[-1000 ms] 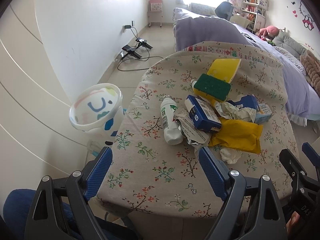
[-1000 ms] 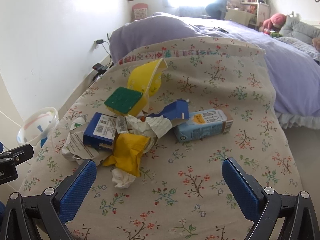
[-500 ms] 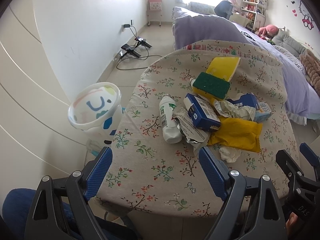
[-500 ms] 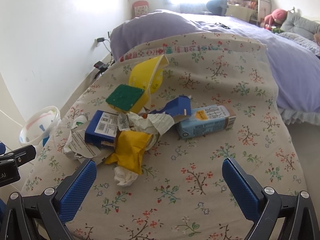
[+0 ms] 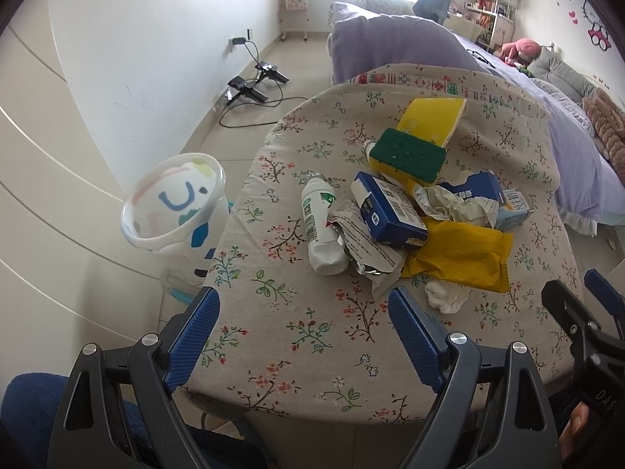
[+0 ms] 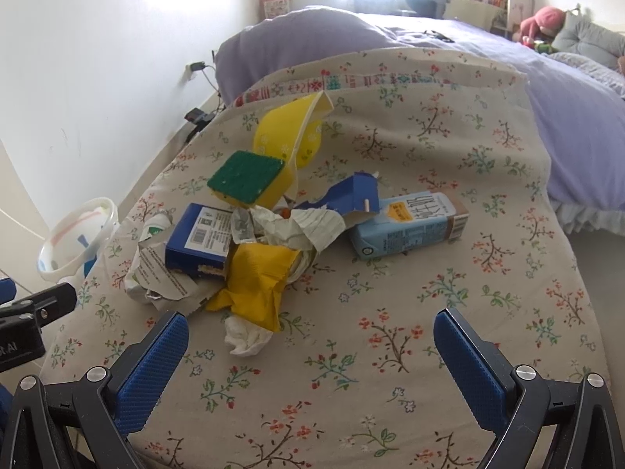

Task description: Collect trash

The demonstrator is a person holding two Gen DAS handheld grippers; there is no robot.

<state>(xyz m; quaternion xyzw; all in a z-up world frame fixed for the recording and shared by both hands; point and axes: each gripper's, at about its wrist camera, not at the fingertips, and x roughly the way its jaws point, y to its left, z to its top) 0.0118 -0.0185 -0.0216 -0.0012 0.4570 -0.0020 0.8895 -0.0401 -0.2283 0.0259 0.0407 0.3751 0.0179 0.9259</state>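
Note:
A heap of trash lies mid-table on the floral cloth: a white bottle, a dark blue box, a yellow wrapper, a green-topped sponge, crumpled paper and a light blue carton. A white bin with a cartoon face stands beside the table's left edge. My left gripper is open over the near table edge, short of the bottle. My right gripper is open, just before the crumpled paper and yellow wrapper.
A purple-covered bed runs behind and right of the table. Cables and chargers lie on the floor by the white wall. A blue seat is at bottom left. Bare cloth fills the table's near and right parts.
Both grippers have edged slightly forward toward the trash pile; jaws stay wide open. Nothing on the table has moved.

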